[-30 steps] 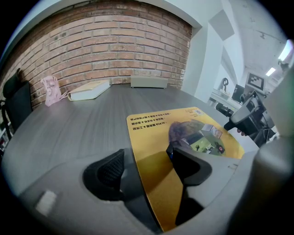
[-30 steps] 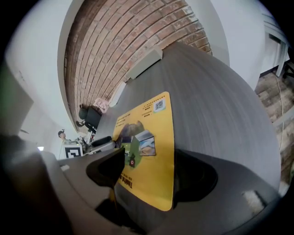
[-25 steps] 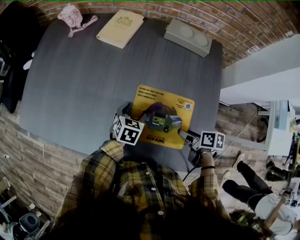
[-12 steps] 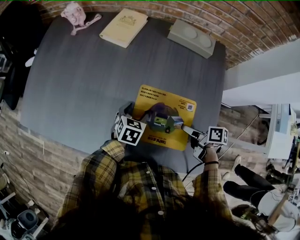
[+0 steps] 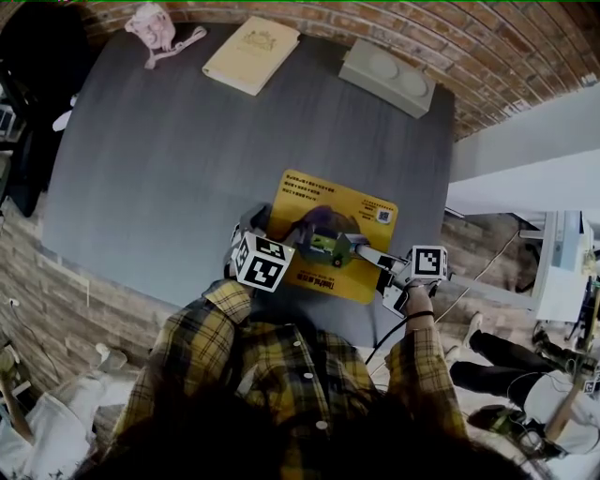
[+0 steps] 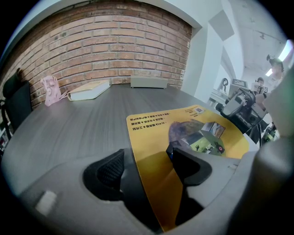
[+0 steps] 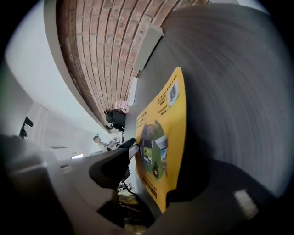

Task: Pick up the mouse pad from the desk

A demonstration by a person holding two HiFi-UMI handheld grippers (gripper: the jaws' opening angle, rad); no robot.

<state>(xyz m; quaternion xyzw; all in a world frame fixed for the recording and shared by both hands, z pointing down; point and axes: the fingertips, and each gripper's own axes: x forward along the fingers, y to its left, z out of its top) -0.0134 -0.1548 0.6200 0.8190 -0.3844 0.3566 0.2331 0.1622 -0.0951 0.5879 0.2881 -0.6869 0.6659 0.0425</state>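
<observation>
Mouse pad (image 5: 328, 225): yellow, printed, lies on grey surface (image 5: 178, 169) at near edge, just ahead of plaid shirt (image 5: 281, 375).

Left gripper (image 5: 255, 221) at pad's left edge: jaws apart, pad edge between them, one jaw over printed face.

Right gripper (image 5: 349, 246) at pad's right edge: jaws wide but just been closing, pad edge between them, not pinched.

Far side of surface, well apart from pad: pink pouch with cord (image 5: 155, 26), cream book (image 5: 251, 54), grey block (image 5: 386, 75) with two round hollows, contents not discernible. Brick wall (image 5: 525, 47) just behind.
</observation>
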